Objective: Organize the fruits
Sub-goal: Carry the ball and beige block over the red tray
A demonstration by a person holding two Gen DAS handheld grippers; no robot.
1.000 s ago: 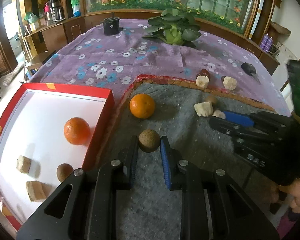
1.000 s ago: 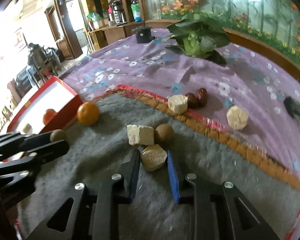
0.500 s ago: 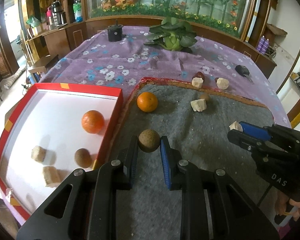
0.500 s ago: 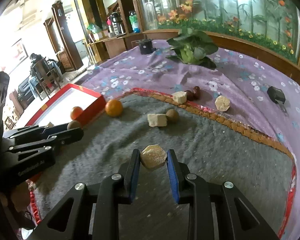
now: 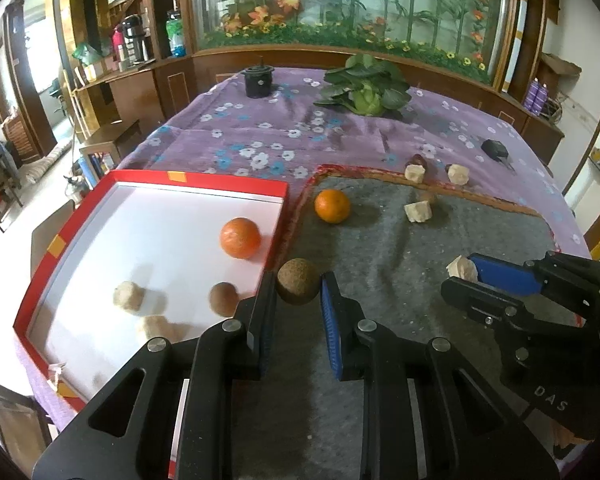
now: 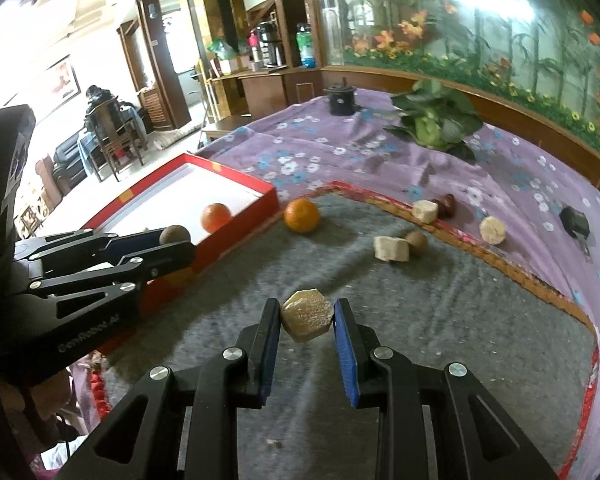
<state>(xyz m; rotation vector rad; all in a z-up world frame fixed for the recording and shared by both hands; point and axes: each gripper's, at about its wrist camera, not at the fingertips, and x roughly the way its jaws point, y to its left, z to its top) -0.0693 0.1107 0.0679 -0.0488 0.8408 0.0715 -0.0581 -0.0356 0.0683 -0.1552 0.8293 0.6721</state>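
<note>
L wrist: left gripper (image 5: 298, 294) clamped on brown round fruit (image 5: 297, 281), lifted just beside red tray (image 5: 204, 179) w/ an orange (image 5: 240, 238) inside. R wrist: right gripper (image 6: 307, 322) pinches pale chunk (image 6: 307, 320) – above grey mat (image 6: 440, 304).

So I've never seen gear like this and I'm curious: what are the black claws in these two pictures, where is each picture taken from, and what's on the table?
They are hand-held grippers, one in each of a person's hands, each with a camera looking along its two fingers. The left gripper is shut on a round brown cork-like ball; the right gripper is shut on a pale beige faceted chunk. Each also shows from the side in the other's view. On the grey felt mat lie an orange and more pale chunks. The red-rimmed white tray beside it holds another orange, a brown ball and beige pieces.
</note>
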